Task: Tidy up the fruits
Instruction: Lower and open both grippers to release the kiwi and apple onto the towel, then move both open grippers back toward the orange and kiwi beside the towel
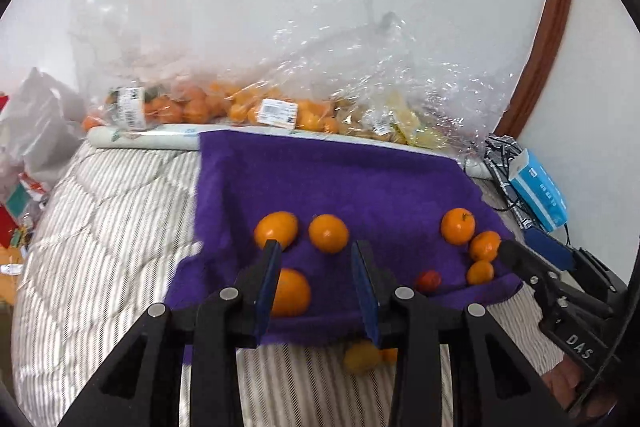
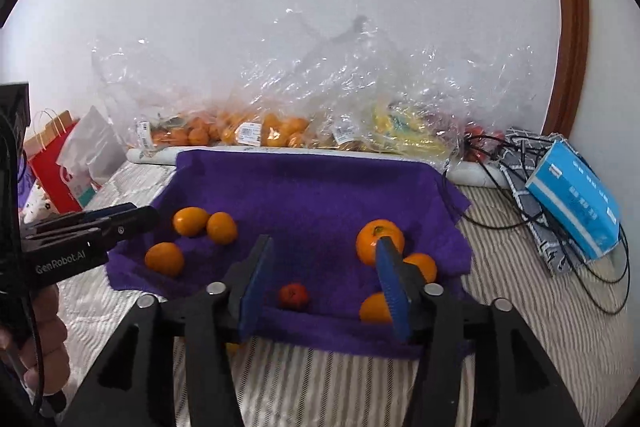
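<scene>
Right tool open, above small red fruit

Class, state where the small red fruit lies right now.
In the right wrist view, the small red fruit lies alone near the purple towel's front edge, between the left and right groups of oranges.

A bed with a striped quilt carries a purple towel, clear bags of fruit along the wall, and a blue tissue pack lying on tangled black cables.

Bright, even light; soft blur, fisheye-warped edges
</scene>
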A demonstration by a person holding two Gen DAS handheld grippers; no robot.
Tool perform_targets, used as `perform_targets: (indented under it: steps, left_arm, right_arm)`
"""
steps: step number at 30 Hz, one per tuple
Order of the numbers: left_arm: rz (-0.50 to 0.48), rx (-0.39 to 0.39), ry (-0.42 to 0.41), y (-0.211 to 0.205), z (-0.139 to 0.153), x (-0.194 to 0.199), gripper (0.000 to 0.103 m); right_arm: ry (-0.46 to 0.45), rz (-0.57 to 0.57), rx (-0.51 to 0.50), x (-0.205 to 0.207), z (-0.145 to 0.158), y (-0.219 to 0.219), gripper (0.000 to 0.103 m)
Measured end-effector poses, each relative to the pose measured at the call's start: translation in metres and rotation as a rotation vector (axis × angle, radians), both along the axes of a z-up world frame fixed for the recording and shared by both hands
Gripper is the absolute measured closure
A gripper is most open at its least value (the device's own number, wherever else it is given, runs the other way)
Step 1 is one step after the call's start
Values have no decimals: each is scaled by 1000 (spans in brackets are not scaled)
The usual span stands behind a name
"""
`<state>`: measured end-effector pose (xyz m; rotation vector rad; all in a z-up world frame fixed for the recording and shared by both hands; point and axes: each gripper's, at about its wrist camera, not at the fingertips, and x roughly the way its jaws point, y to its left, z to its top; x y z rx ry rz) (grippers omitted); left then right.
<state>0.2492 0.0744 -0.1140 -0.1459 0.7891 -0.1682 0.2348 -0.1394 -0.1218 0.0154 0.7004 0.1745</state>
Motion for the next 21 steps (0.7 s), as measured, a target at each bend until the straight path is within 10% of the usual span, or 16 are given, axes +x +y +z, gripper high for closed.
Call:
perform_targets:
  steps: [14,21]
  left_arm:
    - [52,22,50,40,-16,-53,69]
    - [49,27,100,40,-39,-65,69]
  right_arm:
    - [94,8,40,-35,-18,16,41]
    - [130,44,25,-49,-33,35,54]
